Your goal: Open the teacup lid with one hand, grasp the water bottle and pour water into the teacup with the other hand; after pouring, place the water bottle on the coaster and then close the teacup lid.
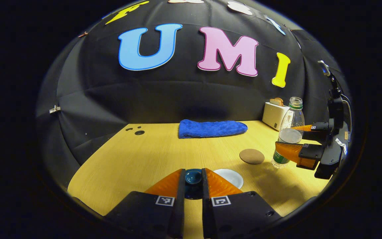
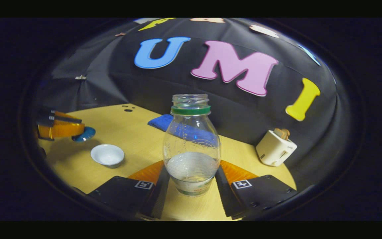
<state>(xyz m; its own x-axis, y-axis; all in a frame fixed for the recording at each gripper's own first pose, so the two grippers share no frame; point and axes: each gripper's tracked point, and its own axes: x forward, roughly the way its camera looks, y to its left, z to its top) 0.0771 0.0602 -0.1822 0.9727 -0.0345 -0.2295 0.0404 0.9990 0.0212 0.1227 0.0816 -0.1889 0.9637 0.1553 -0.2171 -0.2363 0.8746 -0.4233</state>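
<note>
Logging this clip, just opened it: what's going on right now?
The left gripper holds the dark blue teacup lid lifted off the white teacup, which stands open on the wooden table. The right gripper grips the uncapped water bottle, upright and partly full. Pouring hasn't started; the round coaster sits bare.

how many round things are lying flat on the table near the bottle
2: a brown coaster beside the water bottle, and an open white teacup nearer the left gripper, which holds the lid. Others could be hidden.
</note>
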